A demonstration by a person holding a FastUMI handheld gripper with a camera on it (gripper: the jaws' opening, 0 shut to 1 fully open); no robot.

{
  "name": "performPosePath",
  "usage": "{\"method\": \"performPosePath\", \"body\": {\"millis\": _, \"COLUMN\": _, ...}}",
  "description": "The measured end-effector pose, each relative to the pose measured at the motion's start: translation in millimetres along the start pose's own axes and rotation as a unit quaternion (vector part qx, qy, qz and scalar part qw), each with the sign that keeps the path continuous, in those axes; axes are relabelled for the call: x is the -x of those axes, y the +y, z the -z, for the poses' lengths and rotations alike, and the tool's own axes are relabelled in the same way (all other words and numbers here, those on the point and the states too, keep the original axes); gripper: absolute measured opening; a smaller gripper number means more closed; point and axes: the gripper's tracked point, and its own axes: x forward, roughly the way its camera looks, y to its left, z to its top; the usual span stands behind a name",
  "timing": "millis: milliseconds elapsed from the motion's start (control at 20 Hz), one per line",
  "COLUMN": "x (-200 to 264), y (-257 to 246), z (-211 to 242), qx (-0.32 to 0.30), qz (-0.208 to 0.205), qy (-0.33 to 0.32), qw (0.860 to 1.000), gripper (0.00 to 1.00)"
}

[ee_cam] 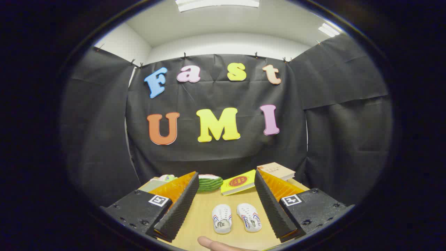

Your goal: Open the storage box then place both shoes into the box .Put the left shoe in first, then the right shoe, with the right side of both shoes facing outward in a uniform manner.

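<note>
Presently listed: gripper [223, 209], fingers spread wide, nothing held. Left shoe [222, 218] and right shoe [249, 217], both white, lie side by side on the wooden table [198, 216], between the fingers and just ahead; long axes run near to far, the right shoe angled slightly. Yellow book [238, 182], a second book [276, 170] and a green striped item [209, 183] at far edge. Part of a hand [216, 244] at near edge. Storage box not located; judged the first target.
</note>
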Motion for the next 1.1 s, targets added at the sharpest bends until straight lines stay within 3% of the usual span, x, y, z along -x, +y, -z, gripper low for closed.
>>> {"method": "performPosePath", "body": {"millis": 800, "x": -18.7, "y": -8.6, "z": 30.2, "qx": -0.005, "qz": -0.006, "qy": 0.027, "qw": 1.000, "gripper": 1.00}}
{"method": "performPosePath", "body": {"millis": 1100, "x": -73.5, "y": 6.7, "z": 76.9, "qx": -0.062, "qz": -0.068, "qy": 0.113, "qw": 0.989, "gripper": 1.00}}
